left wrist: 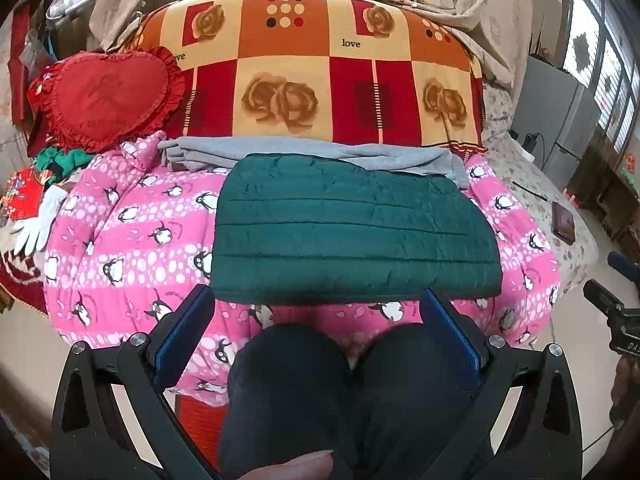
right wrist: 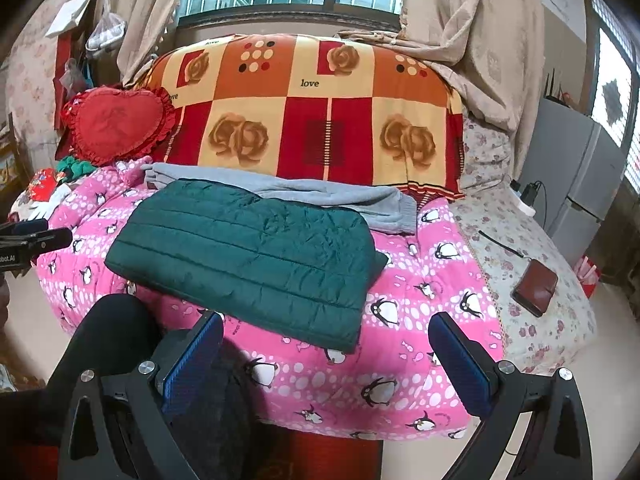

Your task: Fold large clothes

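Observation:
A dark green quilted jacket (left wrist: 352,232) lies folded into a flat rectangle on the pink penguin quilt (left wrist: 140,240). It also shows in the right wrist view (right wrist: 248,256). A folded grey garment (left wrist: 304,156) lies just behind it, also in the right wrist view (right wrist: 320,196). My left gripper (left wrist: 316,304) is open and empty, held back from the jacket's near edge above the person's knees (left wrist: 344,392). My right gripper (right wrist: 326,324) is open and empty, near the jacket's front right corner, above the quilt (right wrist: 420,320).
A red heart cushion (left wrist: 108,96) and a rose-patterned blanket (left wrist: 320,72) lie at the back. A brown wallet (right wrist: 536,286) and a charger cable (right wrist: 500,244) lie on the floral sheet at right. White gloves (left wrist: 36,224) lie at left. A grey cabinet (right wrist: 576,176) stands far right.

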